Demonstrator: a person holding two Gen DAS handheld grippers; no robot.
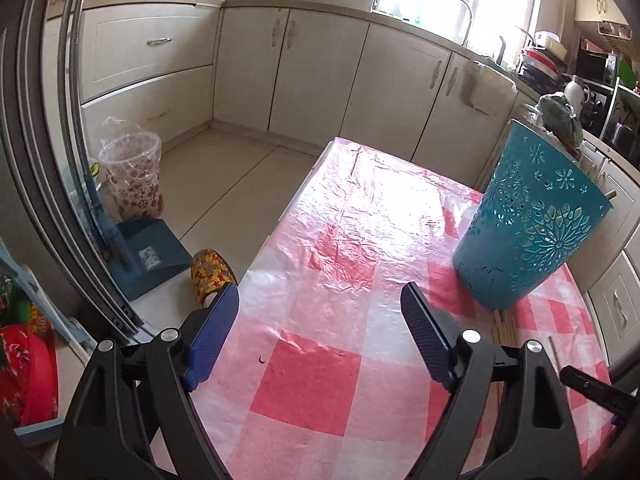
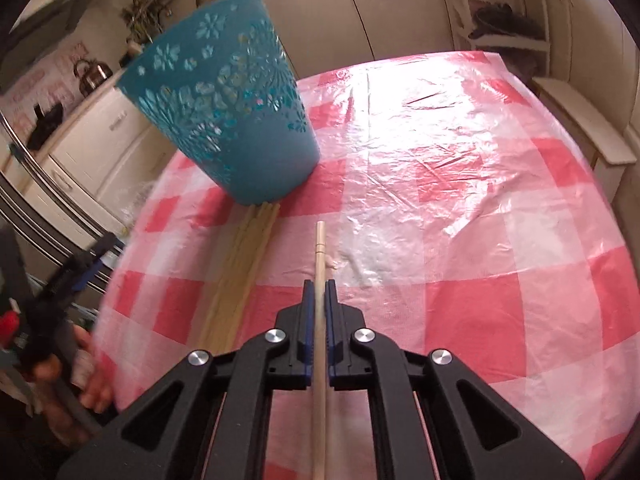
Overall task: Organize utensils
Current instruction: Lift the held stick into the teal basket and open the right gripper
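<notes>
A teal cut-out holder [image 1: 532, 216] stands on the pink checked tablecloth [image 1: 320, 380], ahead and to the right of my left gripper [image 1: 320, 308], which is open and empty above the cloth. In the right wrist view the holder [image 2: 224, 108] stands ahead to the left. My right gripper [image 2: 319, 284] is shut on a single wooden chopstick [image 2: 320, 248] that points forward between the jaws. Several more chopsticks [image 2: 240, 264] lie on the cloth from the holder's base toward me, left of the gripper. Their ends show in the left wrist view [image 1: 506, 326].
The table's left edge [image 1: 276, 232] drops to the floor, where a patterned slipper [image 1: 210, 276], a blue dustpan [image 1: 148, 256] and a lined bin [image 1: 132, 176] sit. Cream cabinets [image 1: 280, 64] run behind. The hand holding the left gripper [image 2: 68, 280] shows at the table's left edge.
</notes>
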